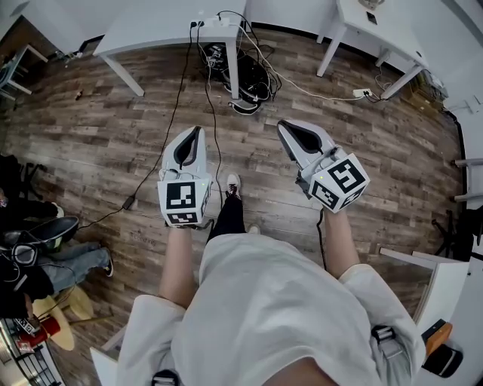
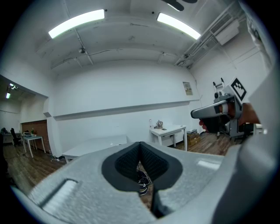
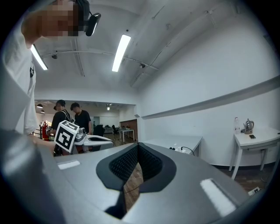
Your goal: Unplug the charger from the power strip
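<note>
Head view: you're standing well back from white rectangular power strip [image 1: 213,20] lying at edge of white table [image 1: 151,29]; charger too small to pick out. You're holding left gripper [image 1: 198,130] & right gripper [image 1: 283,124] clenched, empty. Be closing in first, opening jaws near plug, bracing strip w/ other gripper, pulling straight.

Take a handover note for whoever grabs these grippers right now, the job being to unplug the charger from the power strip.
Left gripper: shut, empty, held out over the wooden floor.
Right gripper: shut, empty, beside the left.
Power strip: on the white table ahead, with black cables plugged in. Which one is the charger can't be told from here.
Done: nothing, the strip is not yet reached.
Left: go to the table, grip the charger plug, pull it out.
</note>
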Action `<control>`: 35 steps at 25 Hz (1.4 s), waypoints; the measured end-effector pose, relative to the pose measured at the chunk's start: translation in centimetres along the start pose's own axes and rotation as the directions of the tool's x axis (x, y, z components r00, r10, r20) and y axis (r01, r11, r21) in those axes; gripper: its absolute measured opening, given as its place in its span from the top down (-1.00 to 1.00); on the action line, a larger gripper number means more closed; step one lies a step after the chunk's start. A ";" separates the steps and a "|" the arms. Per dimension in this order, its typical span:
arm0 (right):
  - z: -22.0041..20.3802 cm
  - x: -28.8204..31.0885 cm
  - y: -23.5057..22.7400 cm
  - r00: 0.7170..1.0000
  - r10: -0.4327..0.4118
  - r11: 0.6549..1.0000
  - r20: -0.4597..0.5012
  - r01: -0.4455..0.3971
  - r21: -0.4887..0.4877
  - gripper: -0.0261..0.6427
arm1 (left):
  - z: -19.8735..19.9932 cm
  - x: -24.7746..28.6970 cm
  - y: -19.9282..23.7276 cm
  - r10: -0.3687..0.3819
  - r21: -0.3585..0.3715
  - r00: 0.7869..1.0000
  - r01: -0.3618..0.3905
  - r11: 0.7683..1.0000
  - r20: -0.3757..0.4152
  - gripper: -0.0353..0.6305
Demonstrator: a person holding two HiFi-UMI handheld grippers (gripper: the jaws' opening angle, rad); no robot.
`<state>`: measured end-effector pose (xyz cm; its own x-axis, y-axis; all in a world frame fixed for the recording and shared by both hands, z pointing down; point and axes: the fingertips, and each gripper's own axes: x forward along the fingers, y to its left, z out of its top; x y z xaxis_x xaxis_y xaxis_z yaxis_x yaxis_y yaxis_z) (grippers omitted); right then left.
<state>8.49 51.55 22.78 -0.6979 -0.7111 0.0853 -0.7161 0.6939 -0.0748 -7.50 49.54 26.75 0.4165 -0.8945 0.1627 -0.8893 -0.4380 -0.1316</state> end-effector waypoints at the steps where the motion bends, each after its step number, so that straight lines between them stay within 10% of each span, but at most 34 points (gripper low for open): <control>1: 0.0 0.4 -0.4 1.000 0.000 1.000 -0.003 0.000 -0.002 0.92 | 0.0 0.5 0.2 0.000 -0.002 1.000 0.000 1.000 0.000 0.88; 35: 0.7 25.0 -17.1 0.996 -0.076 0.997 -0.044 0.077 0.021 0.92 | -1.0 25.9 16.5 -0.054 -0.070 0.998 0.053 0.996 -0.021 0.88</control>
<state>3.24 21.80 25.49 -0.6408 -0.7560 0.1339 -0.7675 0.6349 -0.0884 -11.63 19.26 29.80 0.4603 -0.8672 0.1901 -0.8771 -0.4773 -0.0537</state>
